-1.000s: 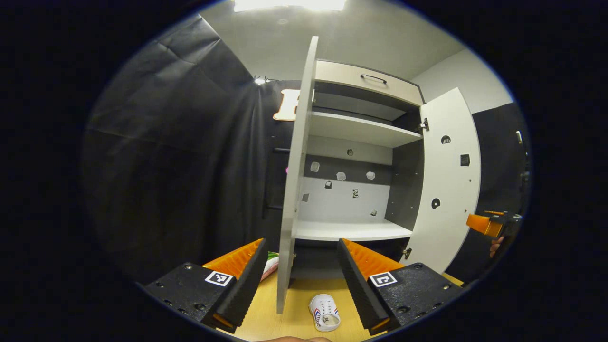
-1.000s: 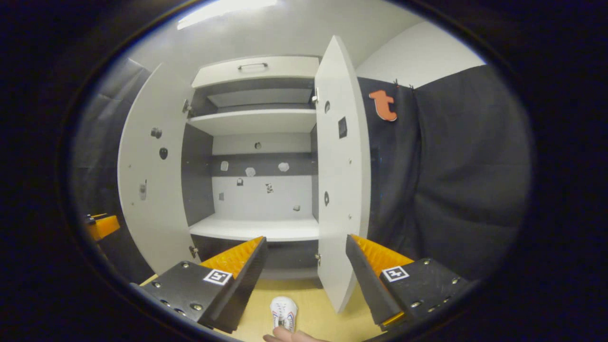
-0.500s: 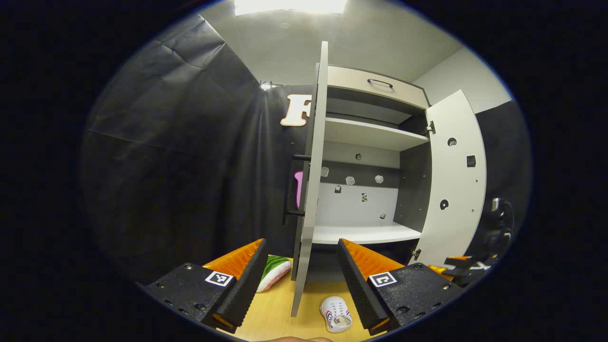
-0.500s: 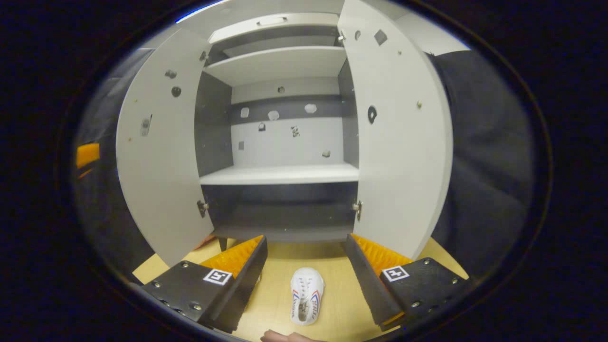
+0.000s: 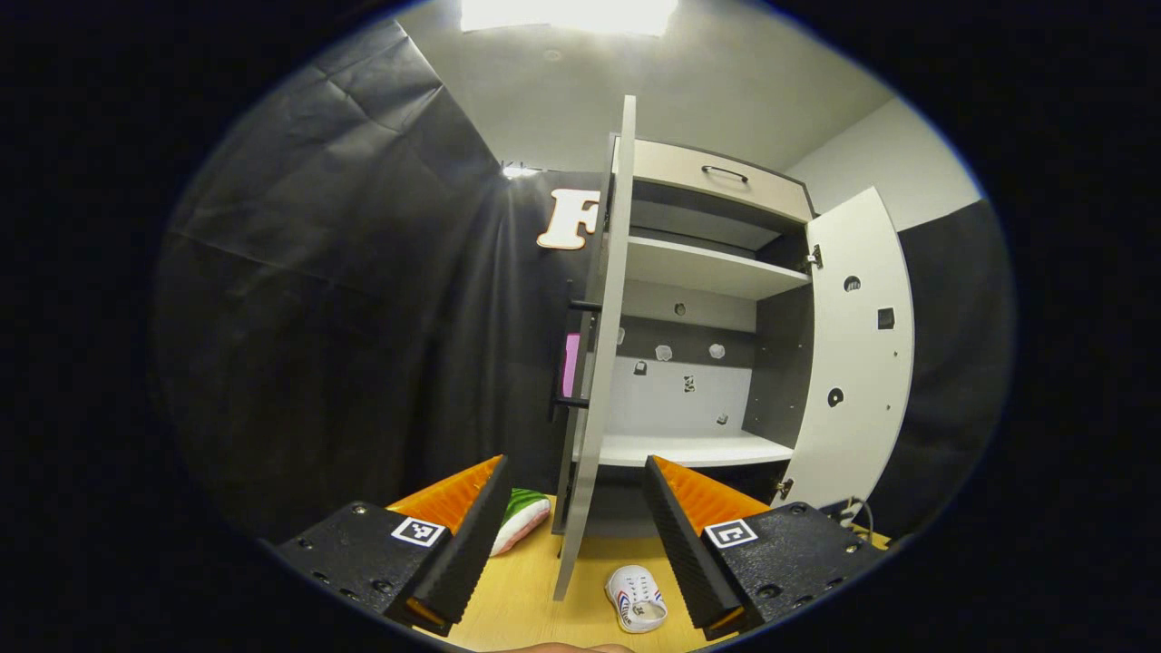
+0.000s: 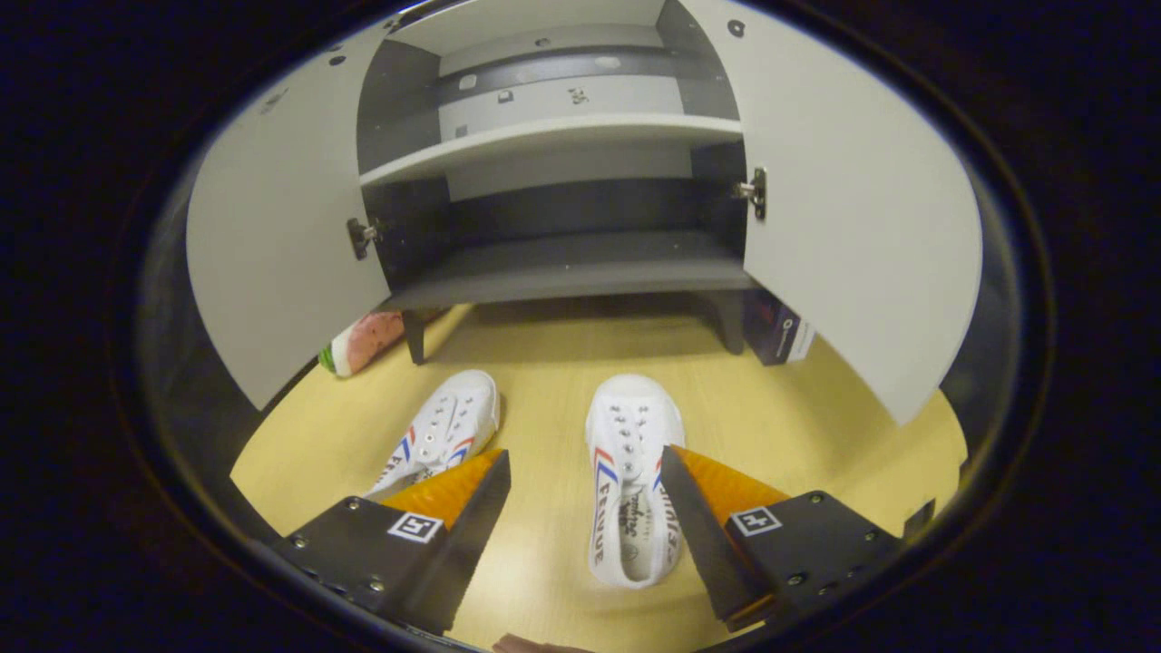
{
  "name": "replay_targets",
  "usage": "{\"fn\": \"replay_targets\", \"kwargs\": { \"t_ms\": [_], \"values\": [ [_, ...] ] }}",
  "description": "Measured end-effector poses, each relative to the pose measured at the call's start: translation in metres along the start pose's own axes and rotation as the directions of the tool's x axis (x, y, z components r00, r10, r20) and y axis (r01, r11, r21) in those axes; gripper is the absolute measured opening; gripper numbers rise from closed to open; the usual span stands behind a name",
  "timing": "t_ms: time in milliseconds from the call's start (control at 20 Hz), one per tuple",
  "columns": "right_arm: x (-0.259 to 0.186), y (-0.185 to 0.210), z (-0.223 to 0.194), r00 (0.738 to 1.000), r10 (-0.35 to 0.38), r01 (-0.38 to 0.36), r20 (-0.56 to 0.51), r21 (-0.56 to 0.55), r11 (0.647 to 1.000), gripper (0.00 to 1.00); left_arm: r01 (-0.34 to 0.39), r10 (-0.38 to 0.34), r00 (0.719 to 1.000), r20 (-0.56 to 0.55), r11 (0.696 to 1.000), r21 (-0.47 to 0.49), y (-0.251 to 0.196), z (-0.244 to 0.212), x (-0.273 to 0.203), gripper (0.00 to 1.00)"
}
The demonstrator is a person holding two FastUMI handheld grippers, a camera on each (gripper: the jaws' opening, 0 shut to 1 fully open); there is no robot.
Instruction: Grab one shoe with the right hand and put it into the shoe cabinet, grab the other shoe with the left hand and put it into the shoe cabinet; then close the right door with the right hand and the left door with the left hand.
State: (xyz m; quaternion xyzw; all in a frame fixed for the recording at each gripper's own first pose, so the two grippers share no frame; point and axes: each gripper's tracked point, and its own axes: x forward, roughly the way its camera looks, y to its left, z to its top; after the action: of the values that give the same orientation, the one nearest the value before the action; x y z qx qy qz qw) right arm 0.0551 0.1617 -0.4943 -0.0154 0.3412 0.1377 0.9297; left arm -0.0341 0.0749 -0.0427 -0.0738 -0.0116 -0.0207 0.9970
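Between the right gripper (image 6: 585,490)'s wide-open fingers, toward 1 o'clock, lies the right white sneaker (image 6: 630,476) on the floor; lower squarely astride its midfoot before closing. Left gripper (image 5: 573,512) hangs open too.

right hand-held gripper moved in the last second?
Yes. The right hand-held gripper has tipped down and come in toward the shoes: the cabinet's shelves slid to the top of its view, and the right shoe now lies between its open fingers.
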Motion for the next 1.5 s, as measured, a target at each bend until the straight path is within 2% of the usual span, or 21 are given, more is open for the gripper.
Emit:
{"fn": "replay_targets", "kwargs": {
  "t_ms": [100,200,250,300,350,400,450,600,700,750,800,850,900,950,1000,1100,1150,1200,1300,1450,1500],
  "values": [
    [0.008,0.004,-0.017,1.0,0.0,0.0,-0.021,-0.002,1.0,0.97,0.032,-0.032,0.999,0.009,0.999,-0.021,-0.006,0.001,0.001,0.89],
    [0.023,0.007,-0.034,0.999,-0.009,0.009,-0.034,-0.012,1.0,0.87,0.058,-0.058,0.998,-0.013,0.998,-0.038,-0.015,-0.008,0.0,0.88],
    [0.033,-0.003,-0.045,0.997,-0.065,0.063,-0.051,-0.039,0.997,0.82,0.048,-0.048,0.999,-0.013,0.998,-0.043,-0.013,-0.01,0.0,0.89],
    [0.036,-0.015,-0.037,0.992,-0.124,0.124,0.0,-0.071,0.99,0.83,0.047,-0.048,0.999,-0.003,0.998,-0.044,-0.016,-0.01,0.0,0.89],
    [0.044,-0.016,-0.037,0.988,-0.153,0.154,0.011,-0.064,0.986,0.65,0.061,-0.061,0.998,-0.001,0.997,-0.04,-0.023,-0.013,-0.003,0.89],
    [0.043,-0.014,-0.035,0.986,-0.164,0.164,0.014,-0.029,0.986,0.56,0.077,-0.077,0.997,-0.014,0.997,-0.026,-0.03,-0.018,-0.004,0.89],
    [0.047,-0.015,-0.033,0.986,-0.165,0.164,0.013,0.02,0.986,0.56,0.092,-0.093,0.995,-0.021,0.996,-0.013,-0.038,-0.021,-0.004,0.89],
    [0.055,-0.017,-0.027,0.991,-0.135,0.133,0.012,0.09,0.987,0.56,0.14,-0.138,0.99,-0.039,0.989,0.046,-0.061,-0.034,0.0,0.89],
    [0.064,-0.019,-0.027,0.994,-0.106,0.105,0.038,0.039,0.994,0.49,0.103,-0.1,0.994,-0.052,0.994,0.048,-0.063,-0.045,0.007,0.89],
    [0.066,-0.023,-0.022,0.995,-0.088,0.086,0.049,0.046,0.995,0.38,0.098,-0.095,0.993,-0.068,0.995,0.036,-0.067,-0.053,0.008,0.84],
    [0.068,-0.02,-0.018,0.995,-0.068,0.06,0.069,0.105,0.993,0.27,0.11,-0.107,0.991,-0.08,0.994,0.025,-0.074,-0.058,0.008,0.89],
    [0.07,-0.021,-0.018,0.997,-0.039,0.027,0.074,0.155,0.988,0.2,0.125,-0.123,0.989,-0.086,0.992,0.018,-0.082,-0.061,0.008,0.89],
    [0.068,-0.025,-0.016,0.996,-0.02,0.001,0.085,0.217,0.976,0.2,0.135,-0.133,0.988,-0.083,0.991,0.016,-0.088,-0.063,0.008,0.89],
    [0.073,-0.027,-0.014,0.996,-0.007,-0.017,0.088,0.267,0.964,0.15,0.142,-0.141,0.987,-0.081,0.99,0.017,-0.094,-0.064,0.009,0.89],
    [0.074,-0.029,-0.012,0.995,-0.008,-0.019,0.095,0.286,0.958,0.14,0.153,-0.151,0.986,-0.077,0.988,0.018,-0.1,-0.065,0.008,0.89],
    [0.077,-0.029,-0.01,0.995,-0.034,0.01,0.09,0.253,0.967,0.14,0.18,-0.177,0.982,-0.067,0.983,0.031,-0.115,-0.067,0.005,0.89],
    [0.078,-0.023,-0.012,0.996,-0.025,0.004,0.087,0.236,0.972,0.14,0.188,-0.185,0.981,-0.063,0.981,0.043,-0.12,-0.066,0.003,0.89],
    [0.074,-0.02,-0.008,0.996,-0.02,0.0,0.086,0.228,0.974,0.04,0.188,-0.185,0.981,-0.058,0.98,0.057,-0.123,-0.066,0.003,0.89],
    [0.071,-0.018,-0.004,0.991,0.008,-0.039,0.131,0.238,0.971,0.04,0.186,-0.182,0.981,-0.063,0.98,0.066,-0.124,-0.066,0.0,0.89],
    [0.043,-0.013,0.007,0.978,0.022,-0.07,0.21,0.225,0.972,0.04,0.177,-0.173,0.983,-0.067,0.983,0.049,-0.121,-0.07,-0.003,0.89],
    [0.032,-0.012,0.012,0.973,0.026,-0.076,0.231,0.21,0.975,0.04,0.174,-0.171,0.982,-0.075,0.984,0.041,-0.12,-0.072,-0.002,0.84]
  ]
}}
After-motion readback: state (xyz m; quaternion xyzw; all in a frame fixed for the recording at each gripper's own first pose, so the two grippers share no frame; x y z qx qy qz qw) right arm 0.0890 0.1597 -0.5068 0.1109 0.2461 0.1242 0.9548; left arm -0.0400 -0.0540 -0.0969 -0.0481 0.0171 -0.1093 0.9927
